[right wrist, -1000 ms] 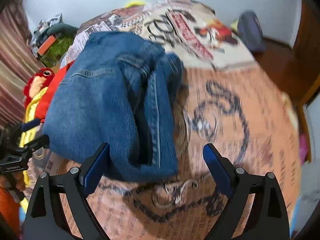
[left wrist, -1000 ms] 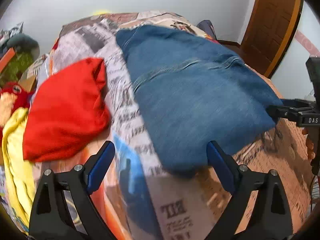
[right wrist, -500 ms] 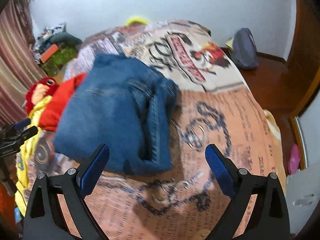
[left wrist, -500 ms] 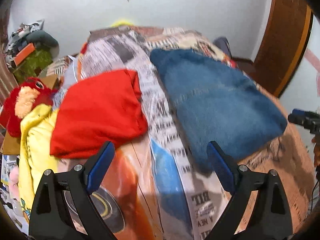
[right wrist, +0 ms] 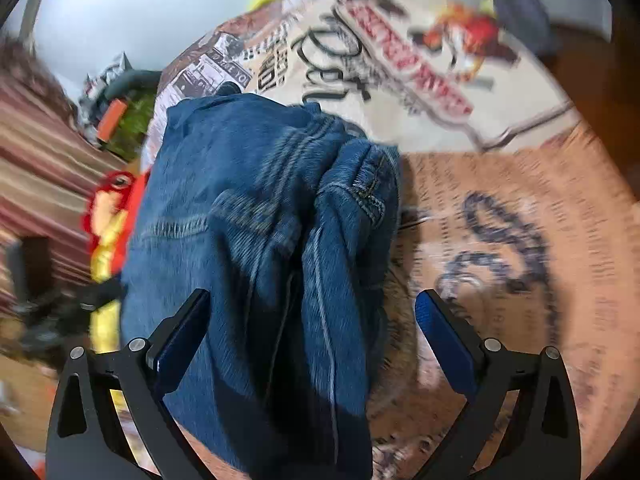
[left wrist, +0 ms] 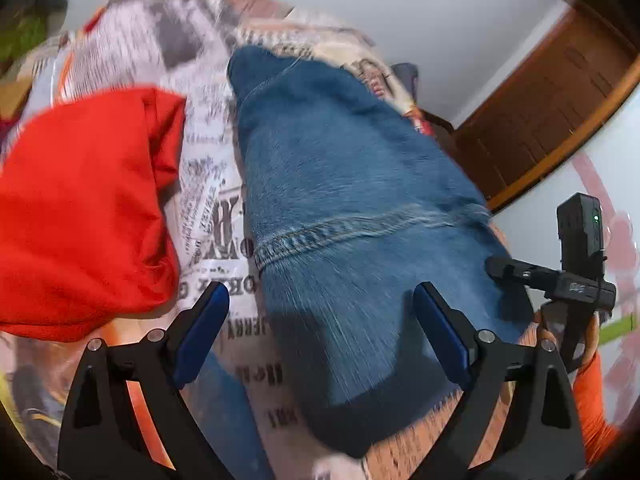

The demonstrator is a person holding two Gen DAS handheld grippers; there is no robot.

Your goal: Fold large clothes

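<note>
Up front in the left wrist view, the left gripper (left wrist: 320,328) hangs over the bed with its jaws spread wide and nothing between them. Its blue-padded fingers (left wrist: 200,332) frame the near end of the folded jeans (left wrist: 352,216), which lie lengthwise on the printed bedspread (left wrist: 208,200) and reach away toward the far wall. A stitched seam crosses the denim about halfway up. Just left of the jeans, with a strip of bedspread showing between them, sits a bundled red garment (left wrist: 80,208). At the right edge the right gripper (left wrist: 496,270) shows from the side, held by a hand (left wrist: 588,336) in an orange sleeve, its tip touching or just beside the right edge of the jeans. A wooden door (left wrist: 552,112) stands behind it. Much of the picture is blurred.

Over in the right wrist view, the right gripper (right wrist: 312,336) also has its jaws wide apart and empty. The jeans (right wrist: 260,248) fill the space between and beyond the fingers, folded into a thick stack with the waistband and a belt loop bunched at the upper right. They rest on the bedspread (right wrist: 500,240); a red and yellow plush toy (right wrist: 108,216) lies at the left, partly hidden by the denim.
</note>
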